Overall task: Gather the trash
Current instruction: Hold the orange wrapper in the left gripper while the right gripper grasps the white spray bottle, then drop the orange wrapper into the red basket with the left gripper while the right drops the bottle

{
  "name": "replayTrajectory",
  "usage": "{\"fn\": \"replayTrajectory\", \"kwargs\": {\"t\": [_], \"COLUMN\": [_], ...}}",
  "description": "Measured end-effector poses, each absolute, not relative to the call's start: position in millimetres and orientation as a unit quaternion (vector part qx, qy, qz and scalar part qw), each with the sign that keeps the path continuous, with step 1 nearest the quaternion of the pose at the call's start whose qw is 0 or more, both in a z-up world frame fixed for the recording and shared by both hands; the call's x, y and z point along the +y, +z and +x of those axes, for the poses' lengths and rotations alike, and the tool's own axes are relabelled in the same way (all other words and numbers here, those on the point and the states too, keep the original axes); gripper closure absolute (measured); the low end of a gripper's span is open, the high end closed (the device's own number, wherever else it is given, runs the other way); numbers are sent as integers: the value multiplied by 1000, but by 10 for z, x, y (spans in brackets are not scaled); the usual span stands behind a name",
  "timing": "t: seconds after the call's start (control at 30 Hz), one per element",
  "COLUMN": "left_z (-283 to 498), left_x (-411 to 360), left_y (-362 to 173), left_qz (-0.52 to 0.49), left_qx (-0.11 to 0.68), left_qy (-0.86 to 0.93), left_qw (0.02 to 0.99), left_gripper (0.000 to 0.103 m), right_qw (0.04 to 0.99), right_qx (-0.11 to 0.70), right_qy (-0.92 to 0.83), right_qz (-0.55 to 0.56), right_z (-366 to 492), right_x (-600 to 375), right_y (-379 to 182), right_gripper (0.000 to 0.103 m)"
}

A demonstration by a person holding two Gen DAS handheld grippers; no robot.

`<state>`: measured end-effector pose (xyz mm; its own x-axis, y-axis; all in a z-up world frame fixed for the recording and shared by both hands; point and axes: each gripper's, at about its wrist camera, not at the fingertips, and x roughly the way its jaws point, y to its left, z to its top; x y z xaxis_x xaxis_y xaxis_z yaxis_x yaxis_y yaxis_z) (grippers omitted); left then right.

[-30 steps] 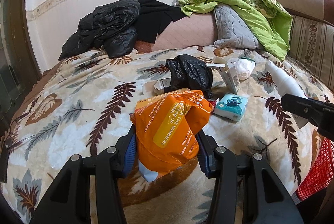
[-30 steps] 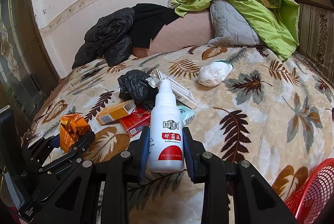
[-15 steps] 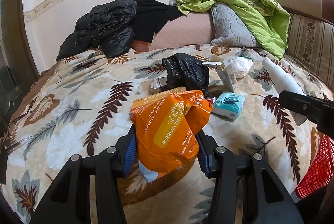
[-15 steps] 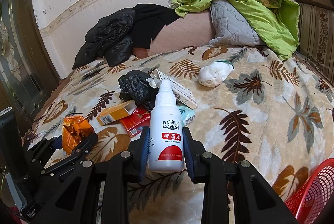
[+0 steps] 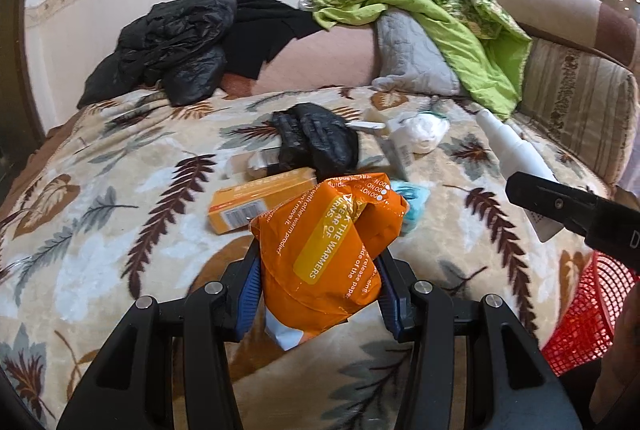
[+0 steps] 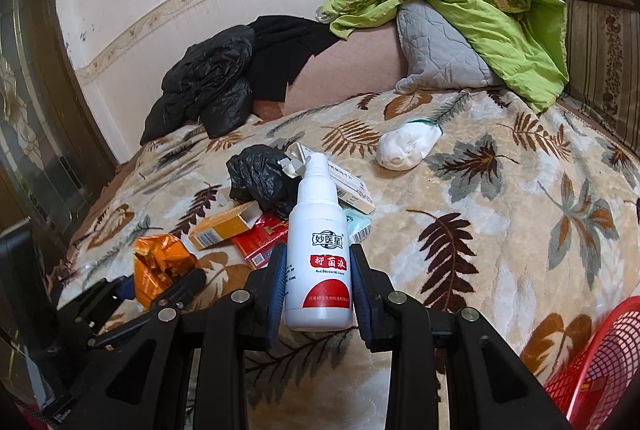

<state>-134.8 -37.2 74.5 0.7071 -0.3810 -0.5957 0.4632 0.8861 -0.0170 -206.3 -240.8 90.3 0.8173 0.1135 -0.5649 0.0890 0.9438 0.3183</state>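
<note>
In the left wrist view, a crumpled orange warmer packet [image 5: 332, 254] is clamped between the blue pads of the left gripper [image 5: 318, 284] and held above the leaf-patterned blanket [image 5: 120, 197] that covers the bed. Beyond the packet, more trash is seen lying on the blanket: an orange carton [image 5: 256, 203] just behind it, a crumpled black plastic bag [image 5: 316, 141] farther back, a teal packet [image 5: 412, 203] partly hidden at the right of the held packet, and a white wad [image 5: 424, 131] near the pillows. At the right edge the right gripper [image 5: 576, 213] is seen from the side, with the white spray bottle [image 5: 516, 153] sticking out of it. A red mesh basket [image 5: 584, 310] is visible at the lower right, beside the bed. A black jacket [image 5: 172, 45] and a green quilt [image 5: 440, 9] are heaped at the head of the bed

In the right wrist view, the white spray bottle [image 6: 320, 254] is gripped upright between the pads of the right gripper [image 6: 319, 288], its red-and-white label turned to the camera. Behind it the black plastic bag [image 6: 260, 177], the orange carton [image 6: 224, 226], a red packet [image 6: 262, 242] and a long white box [image 6: 344, 185] are clustered on the blanket [image 6: 500, 230], while the white wad [image 6: 408, 147] lies apart to the right. At the lower left the left gripper [image 6: 168, 282] is seen closed on the orange warmer packet [image 6: 160, 262]. The rim of the red mesh basket [image 6: 600, 362] shows in the bottom right corner
</note>
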Motion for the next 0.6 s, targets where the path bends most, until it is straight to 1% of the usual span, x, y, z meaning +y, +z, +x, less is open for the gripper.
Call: {"fn": "replayTrajectory", "kwargs": {"t": [0.13, 0.3, 0.6], "left_z": [-1453, -1662, -2282], "left_x": [-469, -656, -1459], "left_y": [773, 808, 1085], "left_qz": [70, 67, 85], "left_qx": [302, 316, 326], "left_qy": [-258, -310, -448], "left_qw": [915, 894, 828], "left_gripper": [55, 55, 54], "right_qw": [933, 922, 910], "right_qx": [298, 305, 302], "right_qy": [10, 3, -108], "right_qz": [203, 238, 263], "right_z": [-2244, -2638, -3630], "right_x": [-2606, -2946, -3917], "right_y": [928, 942, 903], "right_gripper": [71, 71, 71]}}
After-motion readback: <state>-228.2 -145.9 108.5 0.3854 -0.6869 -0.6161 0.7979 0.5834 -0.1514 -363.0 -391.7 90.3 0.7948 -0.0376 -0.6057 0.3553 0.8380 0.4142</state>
